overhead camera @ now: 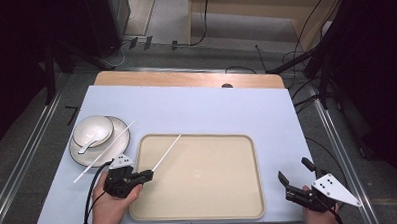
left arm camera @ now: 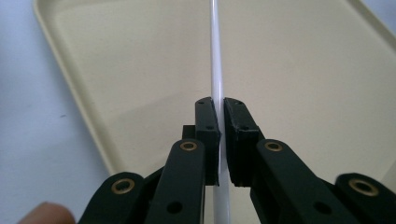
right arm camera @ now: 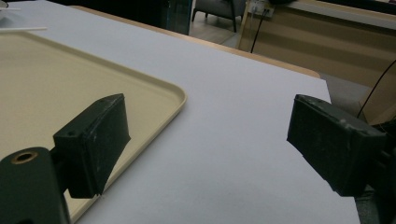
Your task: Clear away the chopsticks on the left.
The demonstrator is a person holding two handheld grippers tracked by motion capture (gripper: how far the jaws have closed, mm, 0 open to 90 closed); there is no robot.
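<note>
Your left tongs (overhead camera: 147,175) are clenched on a thin white chopstick (overhead camera: 166,152); in the left gripper view the chopstick (left arm camera: 216,70) runs straight up between the two black pads, which press on it from both sides. The chopstick slants up and away from the tongs over the near-left part of the beige tray (overhead camera: 224,191), its far tip reaching about to the tray's far rim. A second chopstick (overhead camera: 104,152) lies left of the tray, leaning across the rim of a white plate (overhead camera: 118,145). On that plate sits a white bowl (overhead camera: 101,126) with a spoon (overhead camera: 89,145) in it, all just left of the tray's far-left corner. Your right tongs (overhead camera: 294,171) are released, jaws wide apart with nothing between them, held beyond the tray's near-right corner over the pale blue desk (overhead camera: 201,112).
</note>
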